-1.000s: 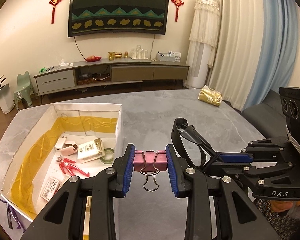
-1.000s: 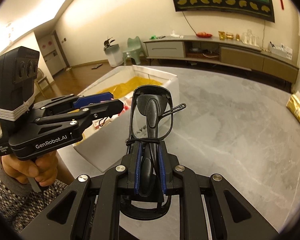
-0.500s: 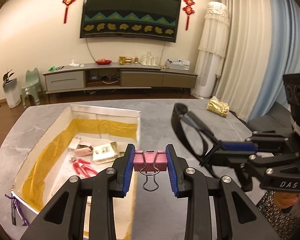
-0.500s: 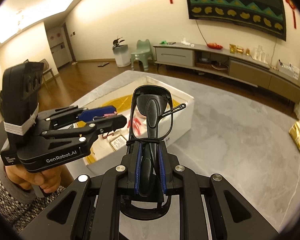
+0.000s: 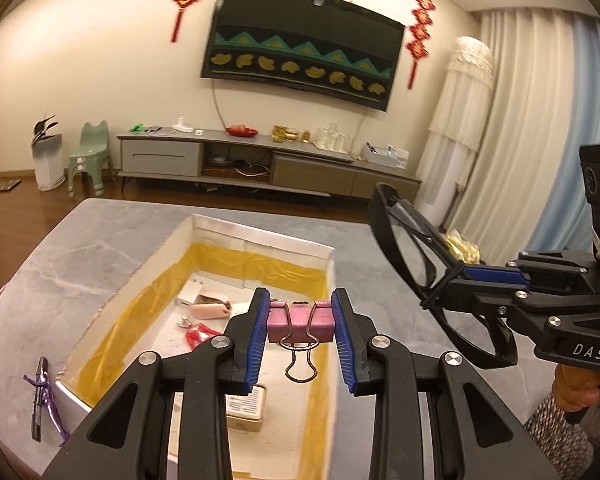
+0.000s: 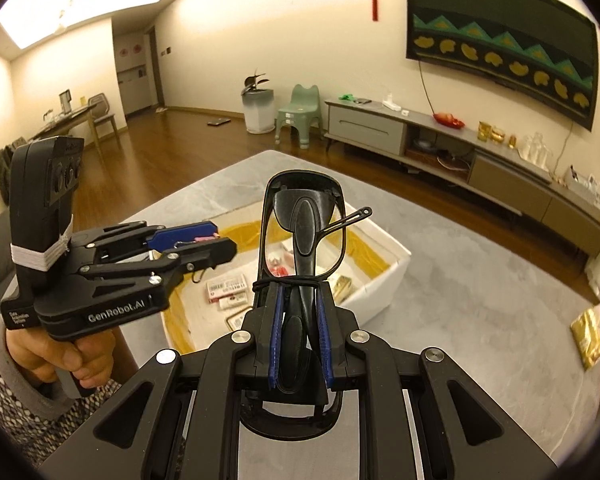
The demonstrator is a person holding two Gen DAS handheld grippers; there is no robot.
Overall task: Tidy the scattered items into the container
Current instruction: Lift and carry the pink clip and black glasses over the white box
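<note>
Both grippers have risen over the box (image 5: 260,236); left gripper (image 5: 301,326) clamps a pink binder clip (image 5: 301,322), right gripper (image 6: 300,320) clamps folded glasses (image 6: 304,220)—lower each before releasing.

Binder clip (image 5: 301,321): pink, wire handles hanging down, clamped crosswise between the left gripper's (image 5: 301,334) blue pads, above the box.

Glasses (image 6: 303,240): black frame, folded, bound with a dark band, standing upright in the right gripper's (image 6: 300,344) closed pads.

Box (image 5: 332,264): white, open, yellow-lined, below and ahead of the left gripper; holds small packets, a red item and a white plug.

Pen (image 5: 40,400): dark, purple ribbon, on the table left of the box.
</note>
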